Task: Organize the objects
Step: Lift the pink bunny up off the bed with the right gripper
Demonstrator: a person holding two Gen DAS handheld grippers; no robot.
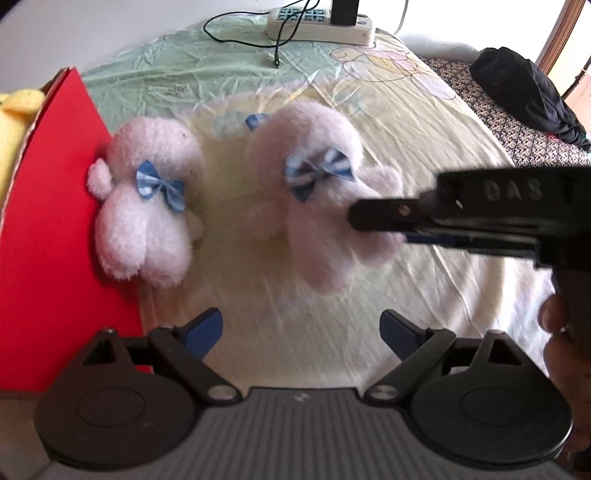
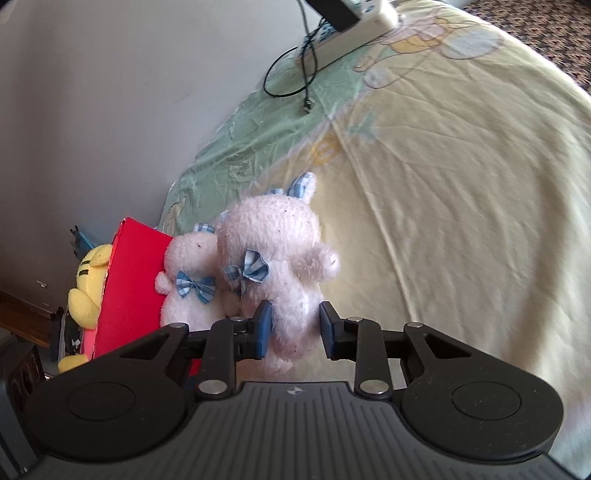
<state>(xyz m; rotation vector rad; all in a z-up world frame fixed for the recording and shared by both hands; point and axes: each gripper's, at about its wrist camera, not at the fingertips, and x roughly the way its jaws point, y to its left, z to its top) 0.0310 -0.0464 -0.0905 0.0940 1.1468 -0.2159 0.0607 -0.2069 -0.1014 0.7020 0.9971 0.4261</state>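
Note:
Two pink plush toys with blue bows are on the yellow bedsheet (image 2: 461, 184). One plush (image 1: 147, 206) (image 2: 188, 266) leans against the side of a red box (image 1: 48, 240) (image 2: 133, 280). The other plush (image 1: 306, 177) (image 2: 273, 236) is beside it, to the right, blurred in the left wrist view. My right gripper (image 2: 295, 325) (image 1: 369, 221) is shut on this plush's lower body, one blue pad on each side. My left gripper (image 1: 301, 317) stands open below both toys, with nothing between its fingers.
A yellow plush (image 1: 14, 122) (image 2: 88, 288) sits behind the red box. A white power strip (image 1: 321, 24) (image 2: 354, 33) and a black cable (image 1: 277, 44) lie at the far end of the bed. Dark clothing (image 1: 528, 92) lies at the right. A hand (image 1: 554, 321) holds the right gripper.

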